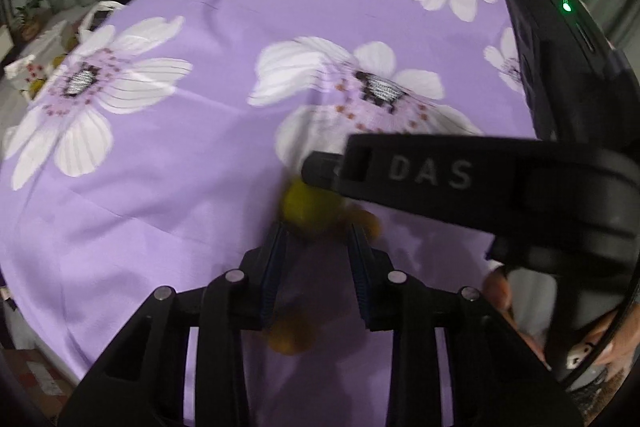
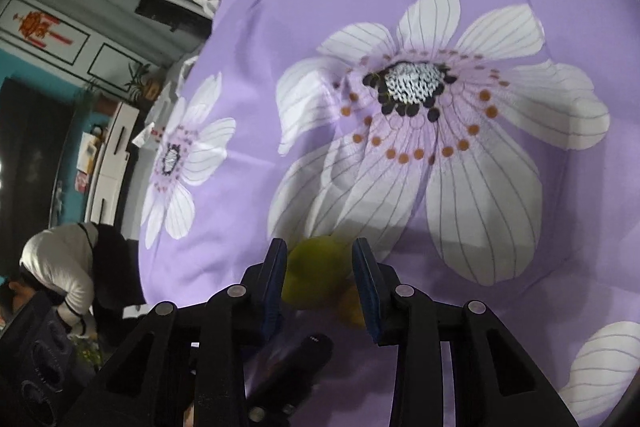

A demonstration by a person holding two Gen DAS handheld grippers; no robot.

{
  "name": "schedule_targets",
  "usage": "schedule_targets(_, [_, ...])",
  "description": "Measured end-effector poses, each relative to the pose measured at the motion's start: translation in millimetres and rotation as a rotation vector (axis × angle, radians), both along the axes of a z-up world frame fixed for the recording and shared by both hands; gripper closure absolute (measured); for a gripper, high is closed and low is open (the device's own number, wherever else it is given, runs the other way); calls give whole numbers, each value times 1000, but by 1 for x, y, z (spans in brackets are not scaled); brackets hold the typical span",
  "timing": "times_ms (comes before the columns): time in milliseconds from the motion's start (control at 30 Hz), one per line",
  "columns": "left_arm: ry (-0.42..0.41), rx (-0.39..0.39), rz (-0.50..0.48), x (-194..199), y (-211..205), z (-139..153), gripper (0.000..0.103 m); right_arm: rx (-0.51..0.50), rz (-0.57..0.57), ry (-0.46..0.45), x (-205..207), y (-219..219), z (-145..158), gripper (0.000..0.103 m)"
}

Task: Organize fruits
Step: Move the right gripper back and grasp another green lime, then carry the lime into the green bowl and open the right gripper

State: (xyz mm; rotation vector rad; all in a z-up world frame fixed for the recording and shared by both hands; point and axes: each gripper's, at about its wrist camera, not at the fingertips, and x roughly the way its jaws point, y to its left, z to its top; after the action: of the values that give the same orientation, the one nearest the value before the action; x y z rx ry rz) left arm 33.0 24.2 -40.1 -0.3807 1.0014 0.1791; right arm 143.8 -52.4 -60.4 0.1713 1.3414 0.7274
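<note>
Purple cloth (image 1: 168,187) printed with large white flowers covers the work surface and fills most of both wrist views.

From the left wrist, the left gripper (image 1: 318,231) points down at the cloth with its jaws drawn in to a narrow gap. A blurred brown fruit (image 1: 362,223) sits right at the tips of the blue pads (image 1: 276,259), but the blur keeps me from telling whether the pads press on it. A yellow-green fruit (image 1: 300,205) lies just beyond the tips, touching the brown one. Another brownish fruit (image 1: 290,337) shows lower down, under the left jaw's linkage, partly hidden. The right gripper's body (image 1: 480,183), marked "DAS", crosses this view from the right, its finger ending just above the yellow-green fruit. A green light (image 1: 566,5) glows on the black device above it, and part of a hand (image 1: 500,291) shows beneath.

From the right wrist, the right gripper (image 2: 320,267) has its jaws narrowed around a yellow-green fruit (image 2: 316,273) that sits between the pads. Motion blur hides whether they actually clamp it. A second yellowish fruit (image 2: 352,311) peeks out beside the right pad, mostly covered. A black finger of the left gripper (image 2: 298,355) is visible below, dim and smeared.

Only the right wrist view shows the room at the left edge: a person in a white sleeve (image 2: 60,263) bending over, a teal wall (image 2: 24,67), and a red ornament (image 2: 36,27).
</note>
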Motion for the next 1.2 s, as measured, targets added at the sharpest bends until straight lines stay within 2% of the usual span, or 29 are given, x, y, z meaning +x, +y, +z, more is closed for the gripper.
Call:
schedule_targets(100, [12, -25, 9, 3, 6, -5, 80, 19, 39, 32, 2, 7, -3, 66])
schedule_targets(233, [-2, -39, 15, 3, 10, -6, 82, 17, 38, 41, 4, 9, -5, 66])
schedule_targets(500, [-18, -29, 10, 3, 8, -4, 83, 96, 17, 67, 3, -6, -10, 67])
schedule_targets(633, [-77, -17, -4, -4, 6, 11, 83, 140, 3, 91, -3, -16, -5, 68])
schedule_targets(900, [-190, -61, -112, -13, -22, 40, 83, 149, -90, -48, -23, -58, 38, 68])
schedule_targets(1033, [-250, -70, -178, -16, -46, 59, 82, 212, -165, -100, -34, -100, 64, 71])
schedule_targets(1200, [-288, -91, -294, -14, -85, 75, 82, 226, -258, -174, -49, -146, 83, 72])
